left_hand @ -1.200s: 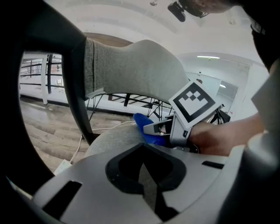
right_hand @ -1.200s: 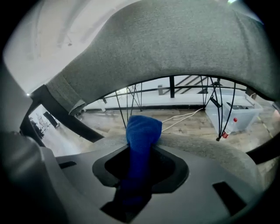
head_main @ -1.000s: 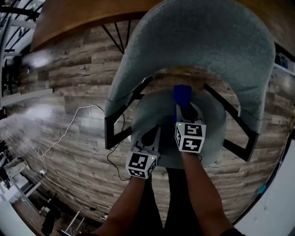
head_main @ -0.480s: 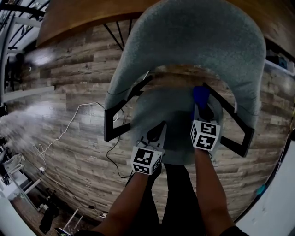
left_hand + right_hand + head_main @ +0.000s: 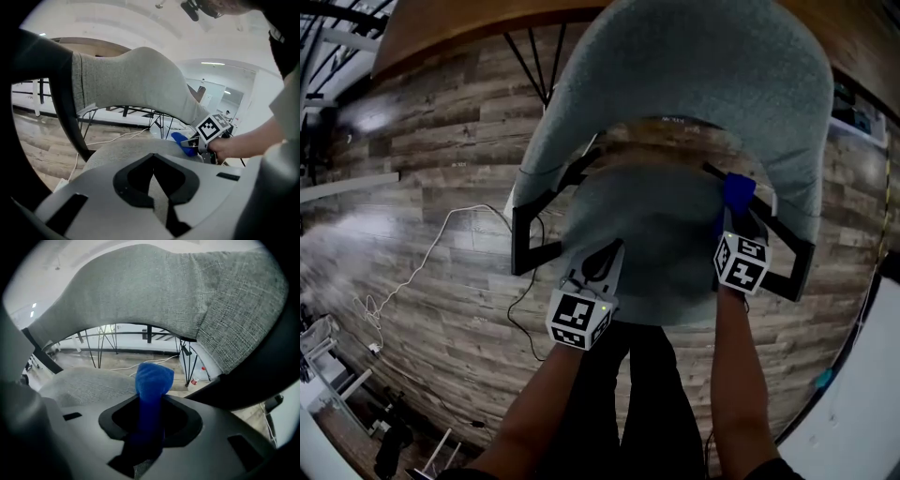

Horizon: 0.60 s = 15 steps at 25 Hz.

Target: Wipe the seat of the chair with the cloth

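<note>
A grey upholstered chair with a curved backrest (image 5: 712, 84) and black frame stands below me; its round seat (image 5: 647, 234) is in the middle of the head view. My right gripper (image 5: 733, 208) is shut on a folded blue cloth (image 5: 737, 190) at the seat's right edge, by the black armrest bar (image 5: 783, 246). The cloth (image 5: 152, 385) sticks up between the jaws in the right gripper view. My left gripper (image 5: 598, 265) rests at the seat's front left, its jaws closed with nothing in them. The left gripper view shows the seat (image 5: 122, 152), the cloth (image 5: 183, 143) and the right gripper (image 5: 194, 140).
The floor is wood plank (image 5: 441, 169). A white cable (image 5: 441, 244) runs across it left of the chair. Black table legs (image 5: 539, 61) and a wooden tabletop (image 5: 459, 28) stand behind the chair. A white wall base (image 5: 862, 394) is at right.
My right gripper has carried the blue cloth from the middle back of the seat to its right edge. The left gripper has stayed near the front left.
</note>
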Motion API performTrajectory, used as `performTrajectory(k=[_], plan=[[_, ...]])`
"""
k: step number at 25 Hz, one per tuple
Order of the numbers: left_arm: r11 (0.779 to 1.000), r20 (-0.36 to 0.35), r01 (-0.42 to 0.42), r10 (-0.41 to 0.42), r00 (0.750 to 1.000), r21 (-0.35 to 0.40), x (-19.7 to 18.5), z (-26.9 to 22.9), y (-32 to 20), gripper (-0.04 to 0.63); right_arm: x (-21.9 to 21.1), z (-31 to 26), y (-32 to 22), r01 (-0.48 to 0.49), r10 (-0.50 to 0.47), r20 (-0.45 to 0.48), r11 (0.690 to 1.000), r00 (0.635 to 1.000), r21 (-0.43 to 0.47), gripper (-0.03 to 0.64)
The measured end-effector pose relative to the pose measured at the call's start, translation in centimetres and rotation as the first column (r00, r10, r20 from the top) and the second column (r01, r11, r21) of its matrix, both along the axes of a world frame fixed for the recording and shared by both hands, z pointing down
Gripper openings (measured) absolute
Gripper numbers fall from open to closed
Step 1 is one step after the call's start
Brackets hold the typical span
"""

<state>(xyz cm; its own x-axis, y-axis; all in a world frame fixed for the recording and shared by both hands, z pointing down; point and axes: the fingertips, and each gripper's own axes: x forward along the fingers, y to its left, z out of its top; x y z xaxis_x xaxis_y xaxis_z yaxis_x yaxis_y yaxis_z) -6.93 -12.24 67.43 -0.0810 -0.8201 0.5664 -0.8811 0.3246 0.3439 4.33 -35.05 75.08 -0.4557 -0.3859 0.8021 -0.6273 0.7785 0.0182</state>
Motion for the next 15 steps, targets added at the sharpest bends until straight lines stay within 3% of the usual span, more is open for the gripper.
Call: performTrajectory(k=[7,15], plan=[[0.999,0.019,0.041,-0.041,0.999,0.000,-1.2,0.0,2.4,0.002,-0.8,-1.5,0.3,-0.003,0.003,0.002,0.996,1.000,0.093,0.130],[0.996,-0.001,0.092,-0.092,0.996,0.004,-1.8,0.6,5.4,0.002,-8.6,-3.4,11.7,0.172,-0.177,0.131,0.984,0.976,0.048,0.130]])
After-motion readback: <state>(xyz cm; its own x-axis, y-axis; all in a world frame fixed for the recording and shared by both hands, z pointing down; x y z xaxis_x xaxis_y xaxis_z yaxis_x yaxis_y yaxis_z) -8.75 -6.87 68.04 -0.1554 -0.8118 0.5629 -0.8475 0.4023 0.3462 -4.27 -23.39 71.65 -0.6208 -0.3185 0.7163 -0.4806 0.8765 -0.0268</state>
